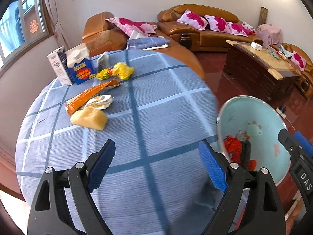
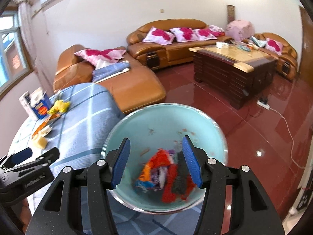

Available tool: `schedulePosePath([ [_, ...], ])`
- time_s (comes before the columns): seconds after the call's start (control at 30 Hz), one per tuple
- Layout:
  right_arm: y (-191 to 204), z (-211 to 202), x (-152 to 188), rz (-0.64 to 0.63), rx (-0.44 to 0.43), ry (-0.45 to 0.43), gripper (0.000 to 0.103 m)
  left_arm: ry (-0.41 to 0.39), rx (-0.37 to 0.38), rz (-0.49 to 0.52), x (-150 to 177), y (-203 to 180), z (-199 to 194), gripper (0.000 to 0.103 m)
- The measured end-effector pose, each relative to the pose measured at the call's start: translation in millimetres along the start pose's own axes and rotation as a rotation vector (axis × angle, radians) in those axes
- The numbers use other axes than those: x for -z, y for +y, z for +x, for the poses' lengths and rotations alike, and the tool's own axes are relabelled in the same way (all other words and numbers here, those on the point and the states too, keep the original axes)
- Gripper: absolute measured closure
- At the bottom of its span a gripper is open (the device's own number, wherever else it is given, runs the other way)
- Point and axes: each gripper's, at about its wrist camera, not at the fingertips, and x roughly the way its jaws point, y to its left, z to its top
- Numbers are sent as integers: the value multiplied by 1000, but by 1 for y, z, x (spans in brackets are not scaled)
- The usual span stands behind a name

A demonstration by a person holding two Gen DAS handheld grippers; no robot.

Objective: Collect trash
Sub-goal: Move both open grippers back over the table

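Observation:
On the blue checked tablecloth lies trash: two cartons, crumpled yellow wrappers, an orange packet, a white wrapper and a pale yellow lump. My left gripper hangs open over bare cloth, short of the lump, with nothing between its pads. A pale blue bin stands by the table's right edge with red, orange and dark scraps inside. Above it my right gripper is open and holds nothing. The left gripper shows at the lower left of the right wrist view.
Orange leather sofas with pink cushions stand behind the table. A dark wooden coffee table sits to the right on the glossy red floor. A power strip with a white cable lies on the floor near it.

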Motion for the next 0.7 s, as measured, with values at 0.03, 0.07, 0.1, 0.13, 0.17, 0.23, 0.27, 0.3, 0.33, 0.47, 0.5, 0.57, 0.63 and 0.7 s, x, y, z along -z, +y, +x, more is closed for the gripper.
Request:
schedulePosePath([
  [0.03, 8, 1, 0, -16, -10, 3, 48, 3, -4, -6, 1, 8, 1, 18],
  [0.07, 16, 3, -1, -28, -18, 7, 48, 7, -9, -14, 2, 17, 3, 18],
  [0.1, 22, 5, -2, -39, -27, 12, 48, 9, -14, -23, 3, 25, 4, 18],
  [0.13, 31, 8, -3, -54, -39, 20, 48, 13, -20, -36, 3, 35, 6, 18],
  [0.17, 37, 9, -2, -65, -48, 26, 48, 17, -26, -49, 4, 45, 8, 18],
  [0.23, 53, 15, -3, -91, -66, 37, 48, 29, -49, -76, 6, 68, 14, 18],
  [0.27, 60, 16, -3, -101, -72, 39, 48, 36, -62, -89, 6, 79, 17, 18],
  [0.3, 70, 19, -4, -117, -81, 42, 48, 43, -79, -104, 6, 92, 21, 18],
  [0.33, 78, 21, -5, -129, -91, 45, 48, 52, -98, -117, 6, 105, 25, 19],
  [0.47, 105, 32, -9, -157, -125, 63, 49, 63, -149, -142, 2, 144, 35, 19],
  [0.5, 111, 34, -10, -164, -134, 67, 49, 60, -160, -150, 0, 154, 37, 19],
  [0.57, 125, 39, -13, -181, -150, 73, 49, 55, -167, -154, -6, 168, 40, 19],
  [0.63, 136, 42, -16, -199, -163, 77, 49, 58, -158, -143, -13, 181, 48, 19],
  [0.7, 147, 45, -20, -214, -173, 75, 49, 55, -152, -129, -22, 190, 55, 19],
])
